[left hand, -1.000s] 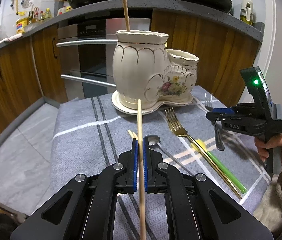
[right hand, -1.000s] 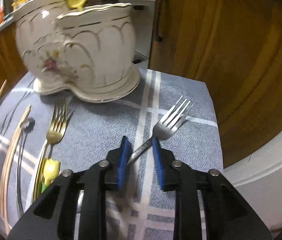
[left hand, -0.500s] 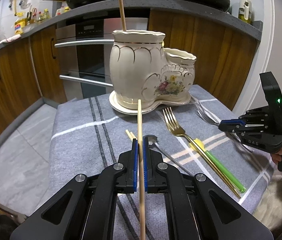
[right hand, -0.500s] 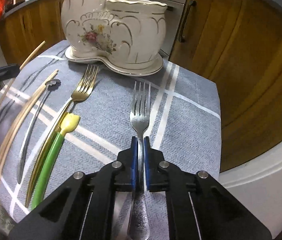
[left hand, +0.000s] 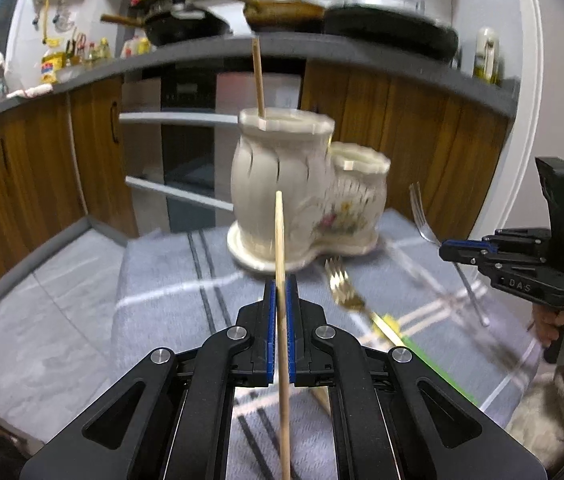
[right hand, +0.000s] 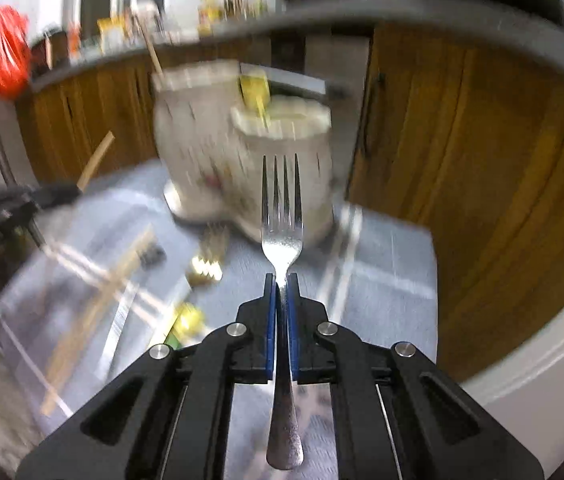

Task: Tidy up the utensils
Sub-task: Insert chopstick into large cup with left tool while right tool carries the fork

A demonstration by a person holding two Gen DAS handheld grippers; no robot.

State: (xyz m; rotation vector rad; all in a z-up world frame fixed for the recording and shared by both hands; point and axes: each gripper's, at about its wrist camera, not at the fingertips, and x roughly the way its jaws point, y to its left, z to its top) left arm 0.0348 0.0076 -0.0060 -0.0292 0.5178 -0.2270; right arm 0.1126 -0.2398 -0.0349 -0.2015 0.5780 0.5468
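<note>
Right gripper (right hand: pixel 281 280) clenched on fork (right hand: pixel 282 216), tines up at frame centre. Left gripper (left hand: pixel 279 284) clamped on chopstick (left hand: pixel 280 264), tip above pads, lower centre.

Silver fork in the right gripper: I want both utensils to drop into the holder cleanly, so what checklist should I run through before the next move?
1. Silver fork clamped at its neck in the right gripper, whose fingers have just closed: ok.
2. Fork off the cloth, tines toward the ceramic holder: ok.
3. Chopstick clamped in the left gripper: ok.
4. Tall compartment has room: cannot tell; one chopstick already stands in it and the inside is hidden.
5. Short compartment has room: cannot tell; a yellow-topped utensil sticks up near its rim.
6. The grippers are apart: ok.
</note>
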